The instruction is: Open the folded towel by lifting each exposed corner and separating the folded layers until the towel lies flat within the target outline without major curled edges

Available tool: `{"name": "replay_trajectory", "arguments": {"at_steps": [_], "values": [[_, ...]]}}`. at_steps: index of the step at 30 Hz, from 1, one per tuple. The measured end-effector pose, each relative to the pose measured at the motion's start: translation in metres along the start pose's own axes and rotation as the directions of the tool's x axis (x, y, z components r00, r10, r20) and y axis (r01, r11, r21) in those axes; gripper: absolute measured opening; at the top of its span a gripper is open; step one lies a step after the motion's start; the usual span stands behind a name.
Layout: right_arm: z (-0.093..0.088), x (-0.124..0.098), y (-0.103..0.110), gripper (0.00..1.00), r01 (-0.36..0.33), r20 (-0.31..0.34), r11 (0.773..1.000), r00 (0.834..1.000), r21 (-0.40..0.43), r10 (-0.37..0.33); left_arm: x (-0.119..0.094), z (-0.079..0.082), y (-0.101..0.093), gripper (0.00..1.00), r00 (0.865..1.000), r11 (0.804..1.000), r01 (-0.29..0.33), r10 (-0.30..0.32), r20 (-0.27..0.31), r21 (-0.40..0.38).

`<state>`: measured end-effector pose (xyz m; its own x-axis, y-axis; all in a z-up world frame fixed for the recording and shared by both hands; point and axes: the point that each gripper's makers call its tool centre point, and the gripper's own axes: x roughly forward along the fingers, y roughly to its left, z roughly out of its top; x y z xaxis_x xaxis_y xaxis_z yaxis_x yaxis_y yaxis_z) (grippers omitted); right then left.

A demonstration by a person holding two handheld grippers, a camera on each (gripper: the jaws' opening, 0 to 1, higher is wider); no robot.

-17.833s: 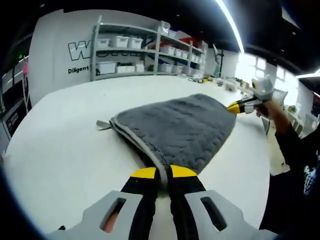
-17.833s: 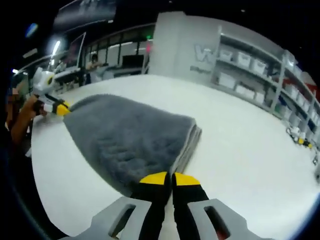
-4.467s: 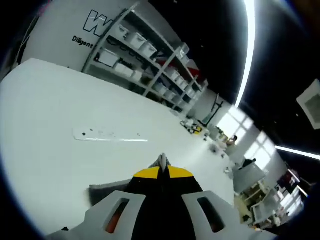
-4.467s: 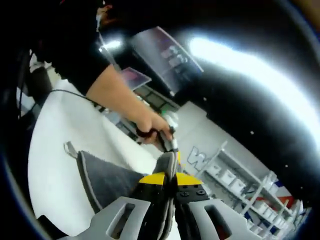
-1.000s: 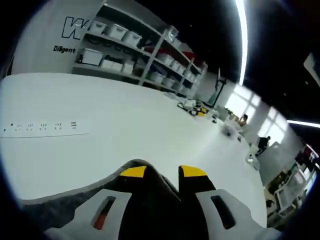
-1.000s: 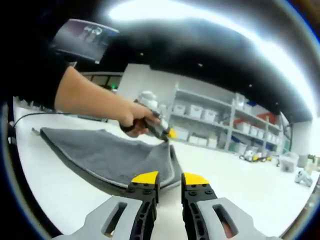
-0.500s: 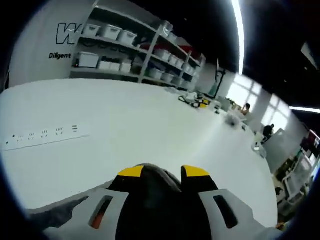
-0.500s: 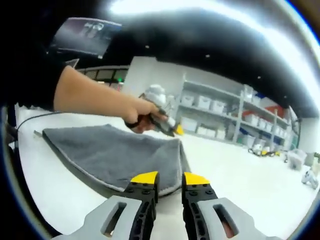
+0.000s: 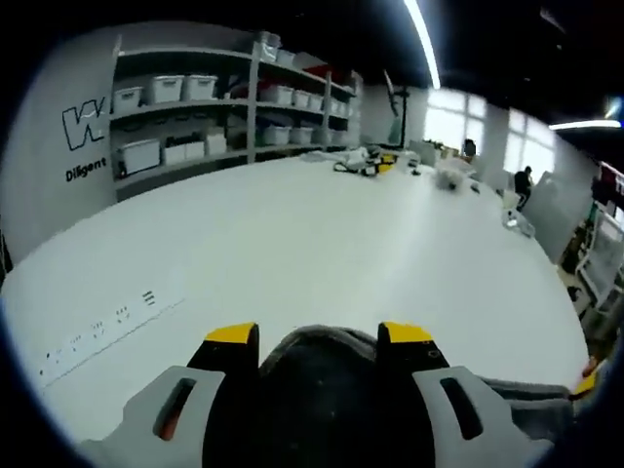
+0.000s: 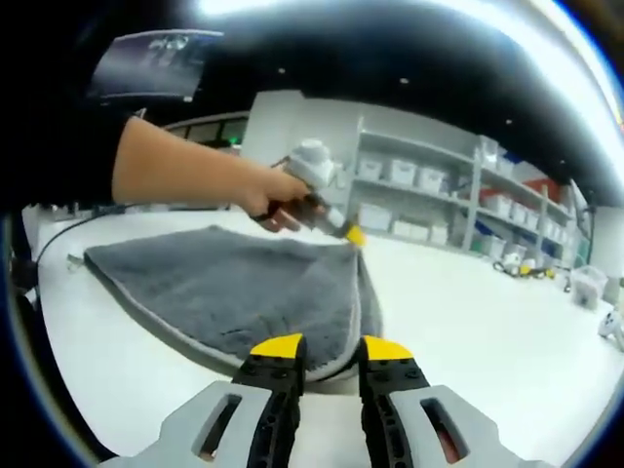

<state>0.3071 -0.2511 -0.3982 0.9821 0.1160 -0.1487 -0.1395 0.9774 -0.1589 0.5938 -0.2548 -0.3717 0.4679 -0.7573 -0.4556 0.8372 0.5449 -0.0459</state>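
In the right gripper view the gray towel (image 10: 244, 288) lies spread on the white counter (image 10: 468, 312), its pale hemmed edge curving from 9 o'clock to just ahead of the right hand-held gripper (image 10: 327, 349), whose jaws stand narrowly apart with nothing between them. The left hand-held gripper (image 10: 353, 235) sits at the towel's far corner; whether it grips I cannot tell. In the left gripper view, the left hand-held gripper (image 9: 317, 336) has its jaws apart around a hump of towel (image 9: 322, 346), with bare counter (image 9: 292, 224) stretching toward 12 o'clock up to the shelves (image 9: 224, 107).
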Motion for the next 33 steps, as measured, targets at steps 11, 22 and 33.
{"name": "replay_trajectory", "arguments": {"at_steps": [11,22,33], "values": [[-0.003,0.004,0.002,0.14,-0.012,-0.021,1.0,1.0,0.003,0.012,0.006,-0.018,-0.012,0.5,0.991,0.964,0.101,-0.076,-0.11,0.247],[-0.003,0.004,0.005,0.05,-0.017,-0.02,1.0,1.0,-0.018,0.017,0.005,-0.016,0.006,0.21,0.997,0.975,0.027,-0.011,-0.072,0.222],[-0.003,0.007,-0.002,0.14,-0.007,-0.032,1.0,0.999,-0.005,0.007,0.006,-0.016,0.014,0.06,0.998,0.963,-0.007,0.025,-0.064,0.271]]}}
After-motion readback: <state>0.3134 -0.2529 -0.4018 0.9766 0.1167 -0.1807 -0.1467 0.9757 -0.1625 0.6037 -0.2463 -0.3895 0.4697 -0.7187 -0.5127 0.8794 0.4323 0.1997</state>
